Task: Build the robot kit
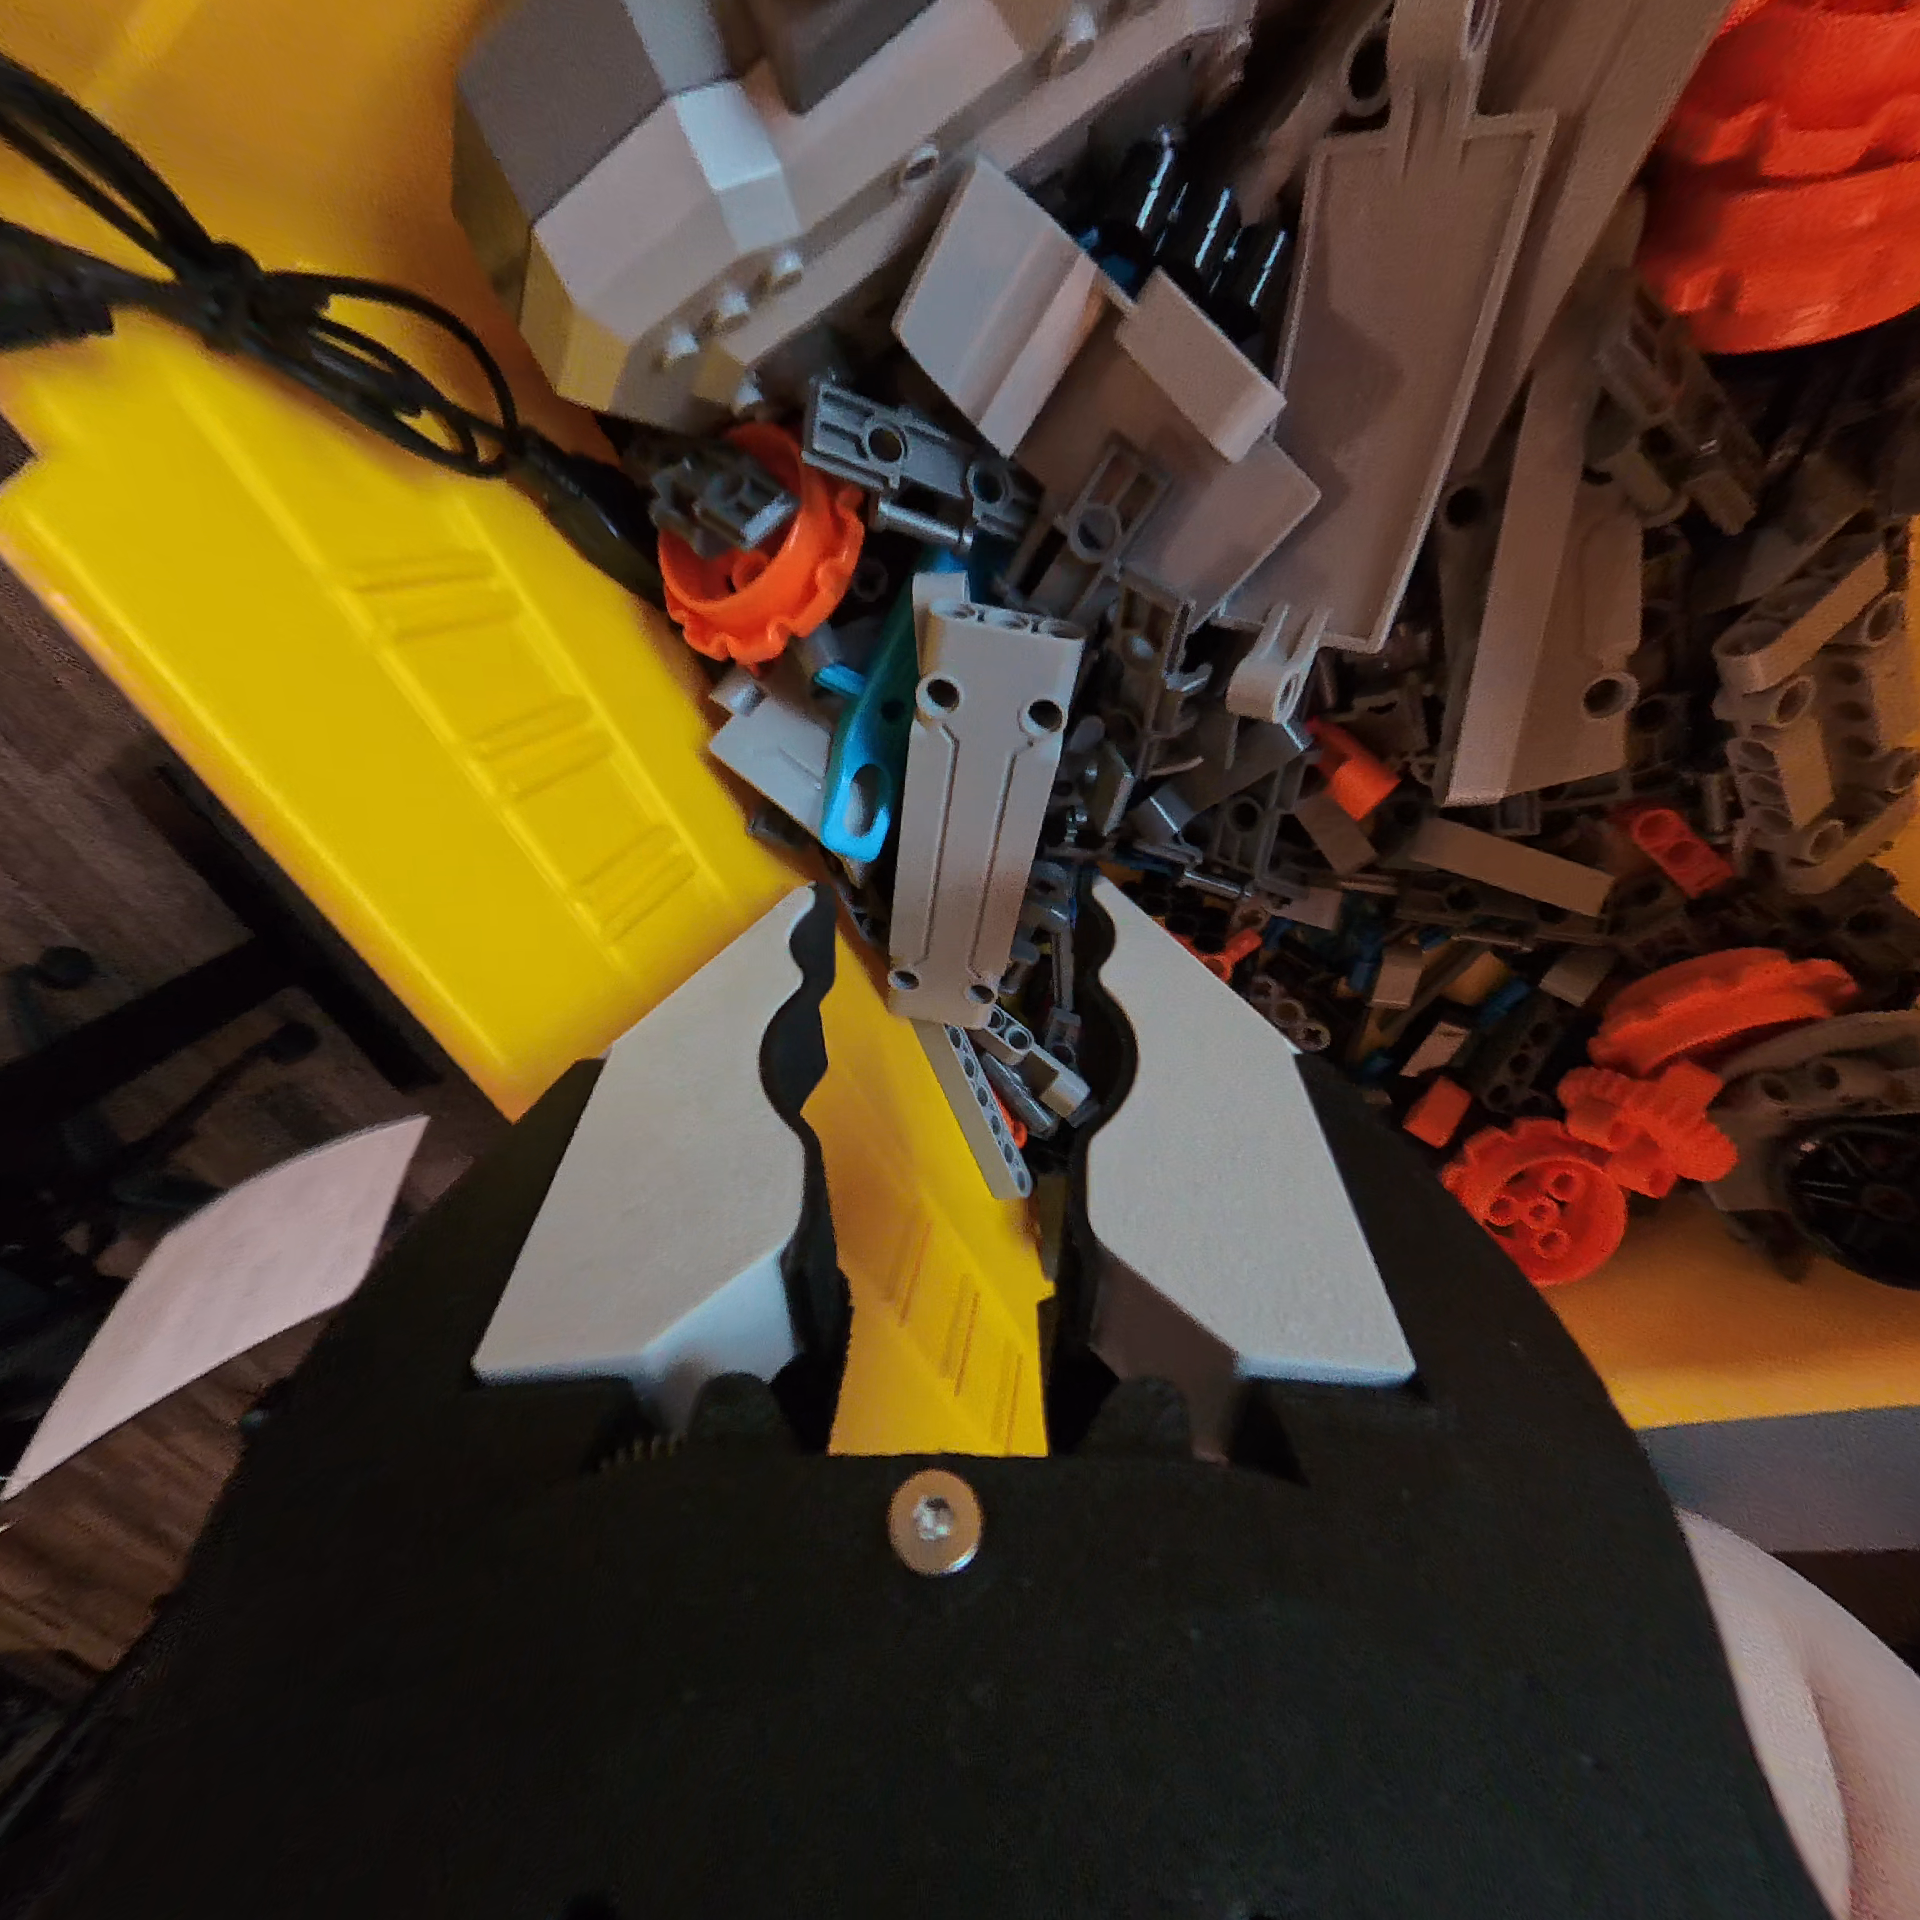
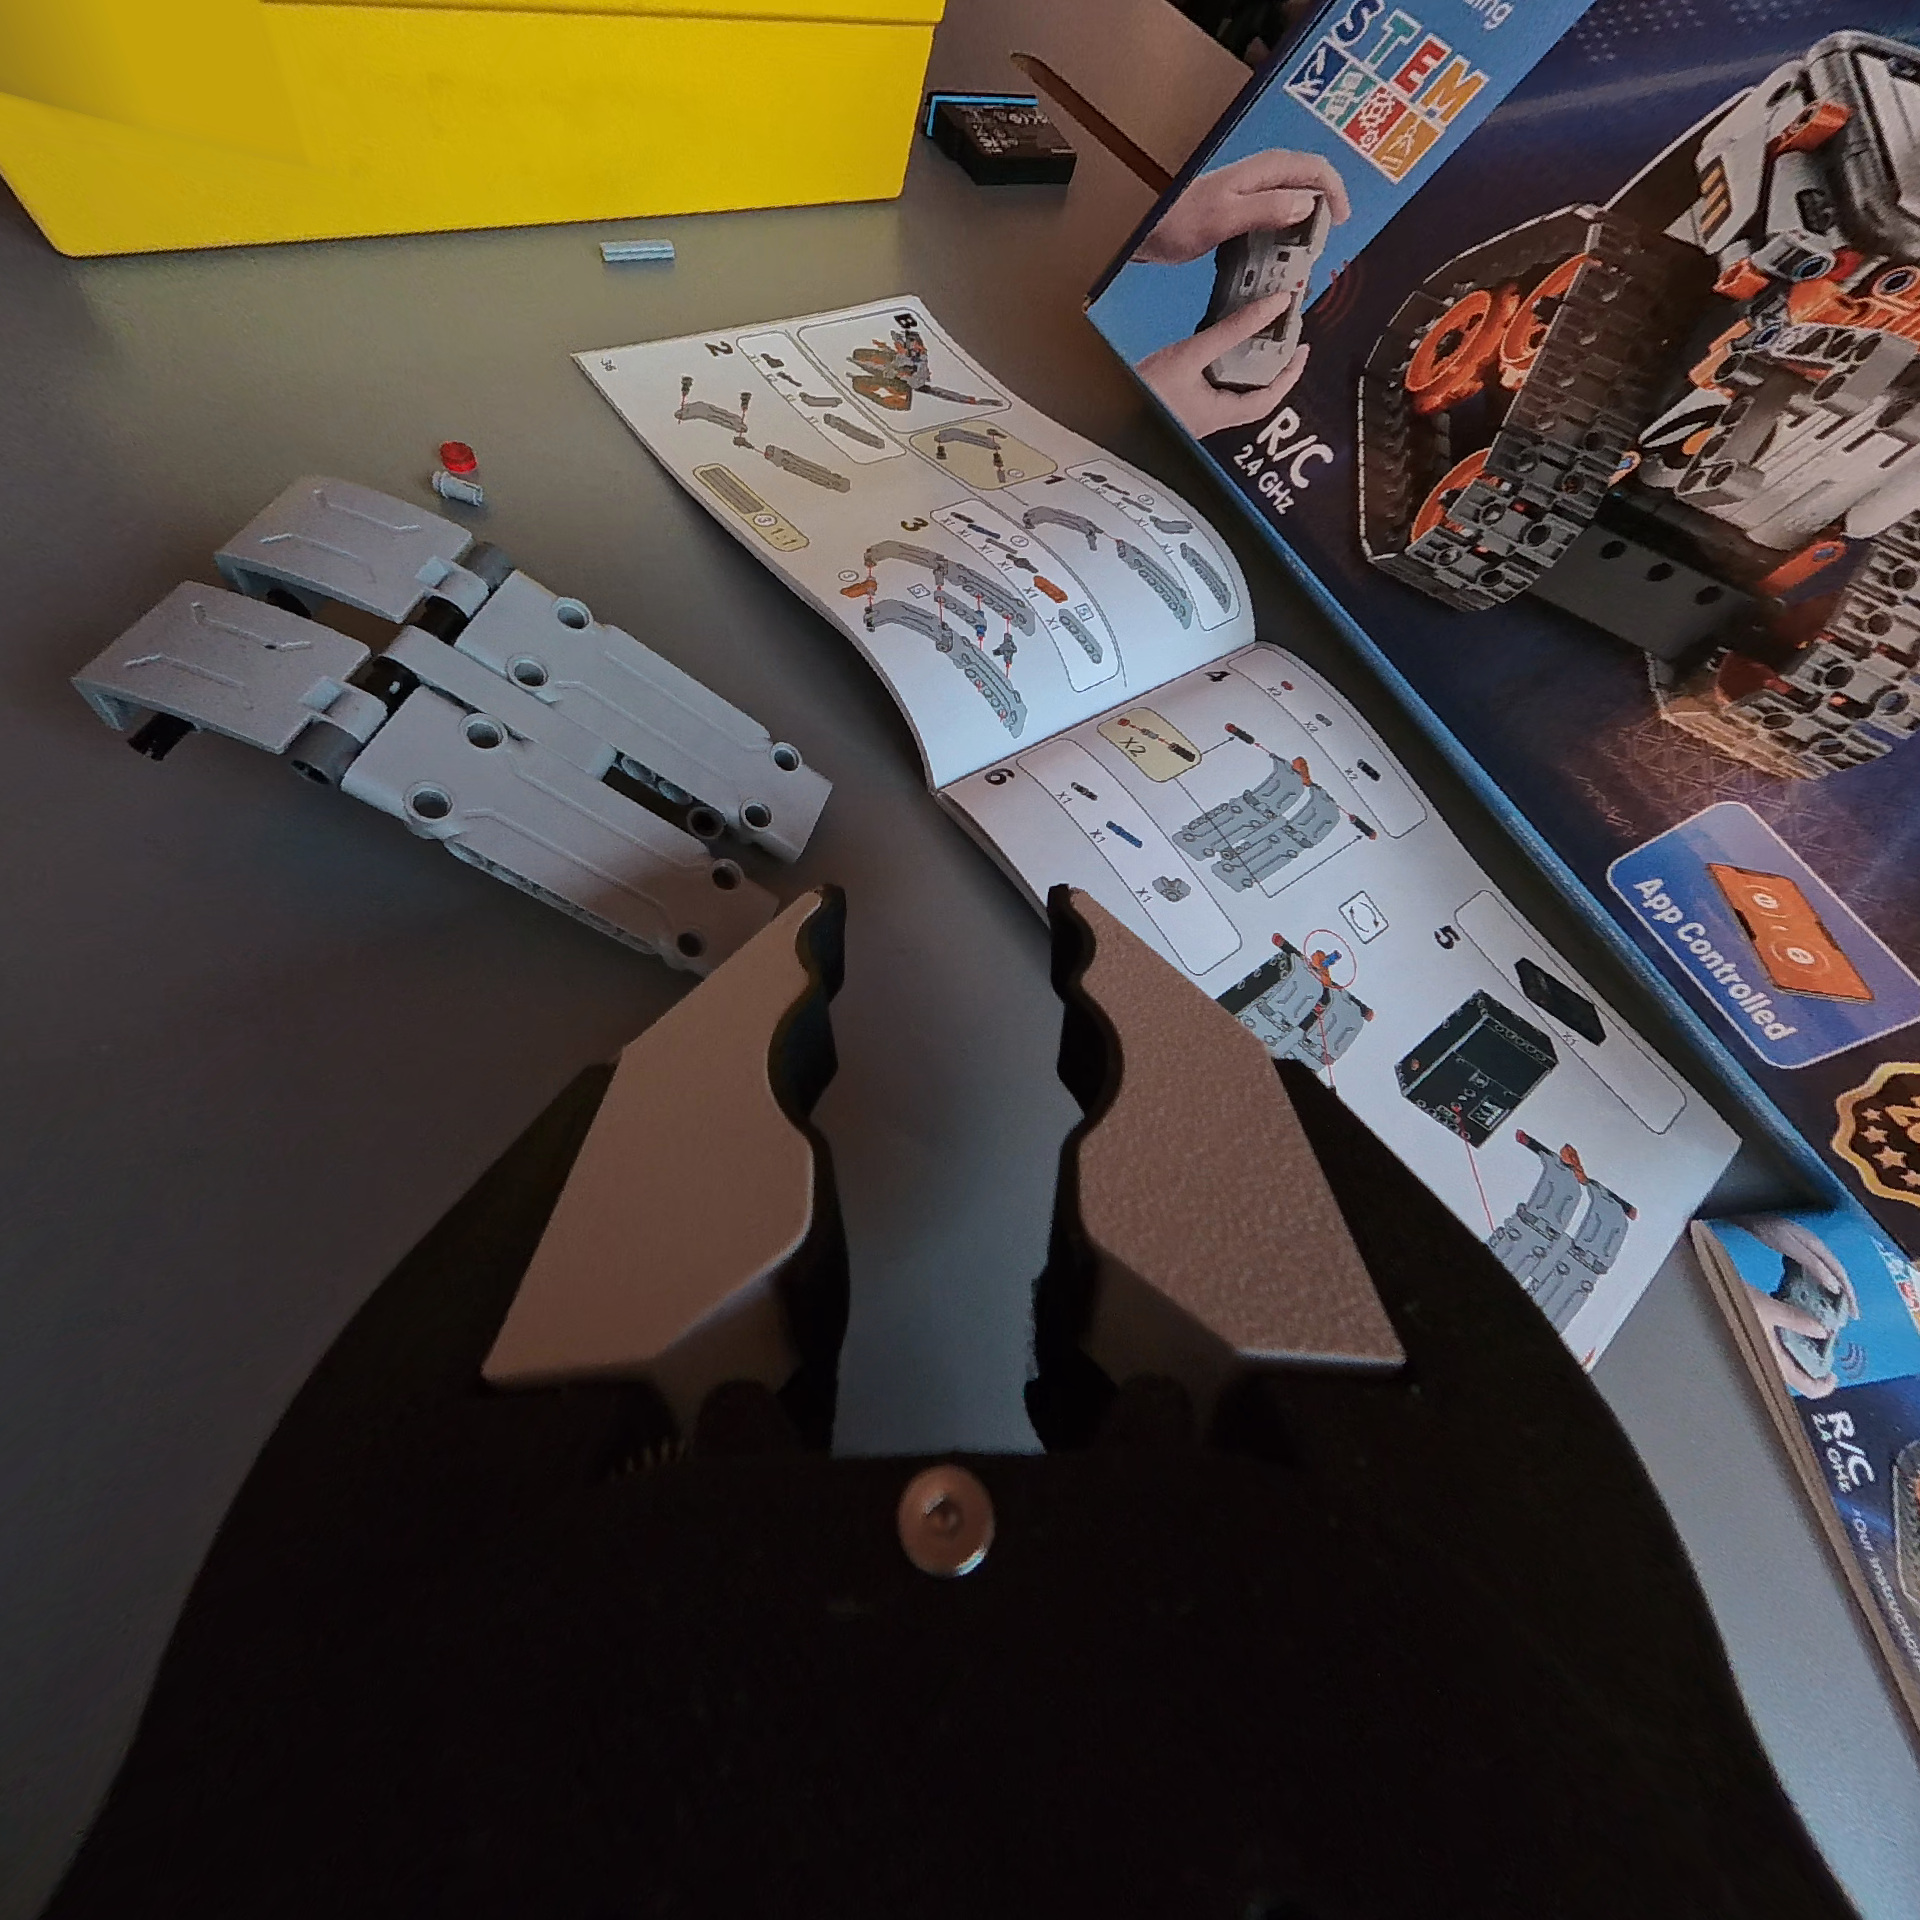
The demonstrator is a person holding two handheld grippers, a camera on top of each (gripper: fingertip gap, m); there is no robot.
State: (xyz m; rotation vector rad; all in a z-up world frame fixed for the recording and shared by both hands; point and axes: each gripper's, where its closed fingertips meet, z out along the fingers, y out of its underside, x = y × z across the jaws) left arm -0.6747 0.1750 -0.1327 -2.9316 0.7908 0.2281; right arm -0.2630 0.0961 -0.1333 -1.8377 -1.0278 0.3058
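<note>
Your left gripper [image 1: 951, 935] hangs over a yellow bin [image 1: 395, 675] heaped with grey, black and orange building parts. Its jaws stand part open, holding nothing. Between the fingertips, just ahead, lies a pale grey panel [image 1: 971, 800] with round holes, resting on the heap beside the bin's wall; whether a finger touches it cannot be told. An orange ring [image 1: 764, 561] and a blue strip [image 1: 862, 769] lie just left of the panel. A black cable [image 1: 312, 332] drapes over the bin's rim.

Your right gripper [image 2: 945, 925] hovers over a grey table [image 2: 260, 1039], jaws part open and empty, touching nothing. Just left of its left finger lies a built grey assembly [image 2: 468, 707] of two hinged arms. To the right an open booklet [image 2: 1091, 727] lies flat, then a blue box [image 2: 1558, 520].

Judging by this, the left claw is lined up on the panel; closing on it would need a slight descent.
</note>
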